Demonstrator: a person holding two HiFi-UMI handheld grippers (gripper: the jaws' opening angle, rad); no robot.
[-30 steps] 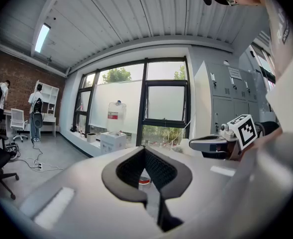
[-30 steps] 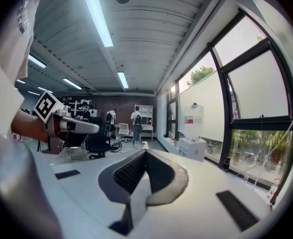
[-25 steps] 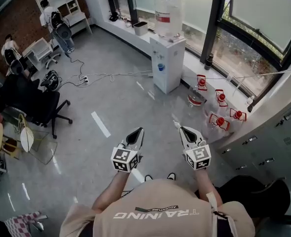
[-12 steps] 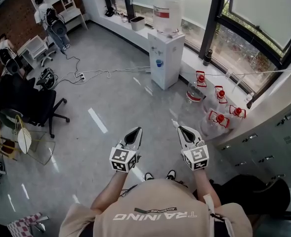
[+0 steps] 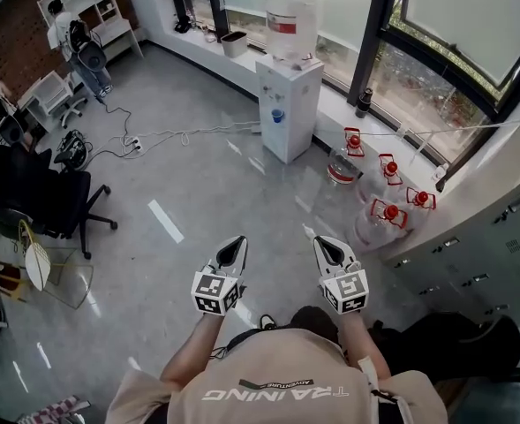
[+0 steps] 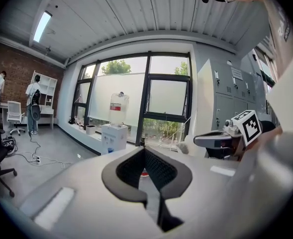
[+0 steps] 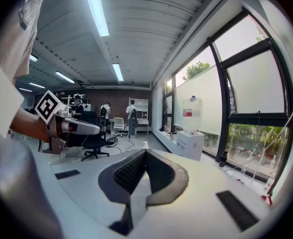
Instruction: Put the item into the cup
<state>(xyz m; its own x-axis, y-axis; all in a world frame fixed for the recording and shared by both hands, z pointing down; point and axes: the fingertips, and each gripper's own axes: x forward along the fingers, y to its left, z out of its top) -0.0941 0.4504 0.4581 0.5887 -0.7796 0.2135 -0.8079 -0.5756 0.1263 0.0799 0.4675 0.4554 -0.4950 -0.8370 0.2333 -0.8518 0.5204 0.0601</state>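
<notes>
No cup and no item to go in it show in any view. In the head view I hold both grippers side by side at waist height over a grey floor. My left gripper [image 5: 239, 242] has its jaws shut with nothing between them, as its own view [image 6: 145, 150] confirms. My right gripper [image 5: 319, 241] is also shut and empty [image 7: 145, 152]. Each gripper appears at the edge of the other's view: the right one [image 6: 220, 139] and the left one [image 7: 74, 126].
A white water dispenser [image 5: 284, 104] with a big bottle stands ahead by the window. Several empty water jugs with red caps [image 5: 385, 212] lie to its right. Grey lockers [image 5: 493, 254] line the right side. A black office chair [image 5: 46, 200], desks and floor cables [image 5: 184, 134] are at the left.
The head view has shifted forward and left, so the dispenser and jugs sit lower left in frame. Both grippers stay shut, held level, a little lower in view.
</notes>
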